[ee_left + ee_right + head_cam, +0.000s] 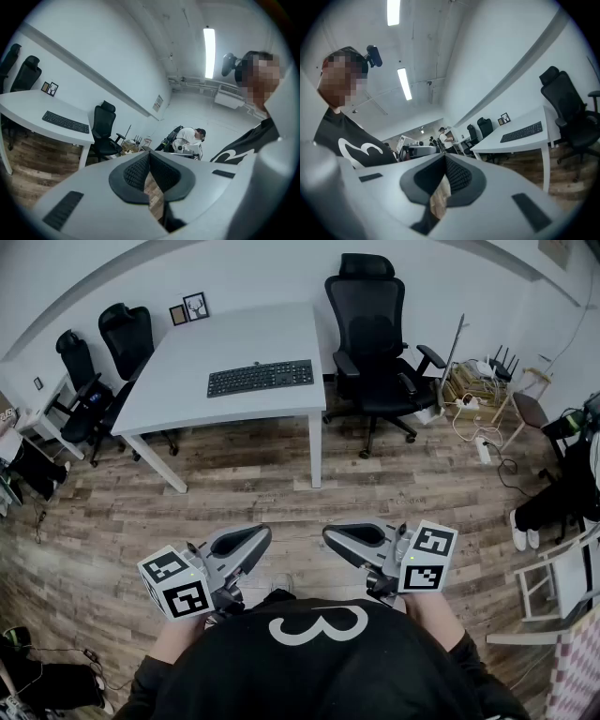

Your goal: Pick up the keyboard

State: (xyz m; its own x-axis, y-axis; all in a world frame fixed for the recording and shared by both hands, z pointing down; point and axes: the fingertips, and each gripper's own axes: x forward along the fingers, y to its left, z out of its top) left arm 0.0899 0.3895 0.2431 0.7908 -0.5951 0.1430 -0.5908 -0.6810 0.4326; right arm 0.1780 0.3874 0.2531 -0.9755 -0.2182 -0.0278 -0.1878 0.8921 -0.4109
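Keyboard: the black keyboard [261, 377] lies flat on the white table [234, 338], in the near right part of the top, its long side along the front edge. Nothing touches it.
Table: it is rectangular with white legs and stands against the back wall on the wooden floor [281, 488]. Two small picture frames [187, 308] stand at its rear left corner, well apart from the keyboard.
Chairs: a black office chair [373, 334] stands just right of the table. Two more black chairs [127, 329] stand at its left end.
Left gripper: the left gripper [258, 538] is held low, close to the person's body and well apart from the table. Its jaws are pressed together at the tips, with nothing between them.
Right gripper: the right gripper [336, 540] is beside the left one, tips turned toward each other. Its jaws meet at the tips and hold nothing.
Person: a black shirt [319, 662] with a white "3" fills the bottom of the head view.
Right of the room: a power strip [483, 448] and loose cables lie on the floor beyond the chair.
Background: another person in a white top [190, 136] shows far off in the left gripper view.
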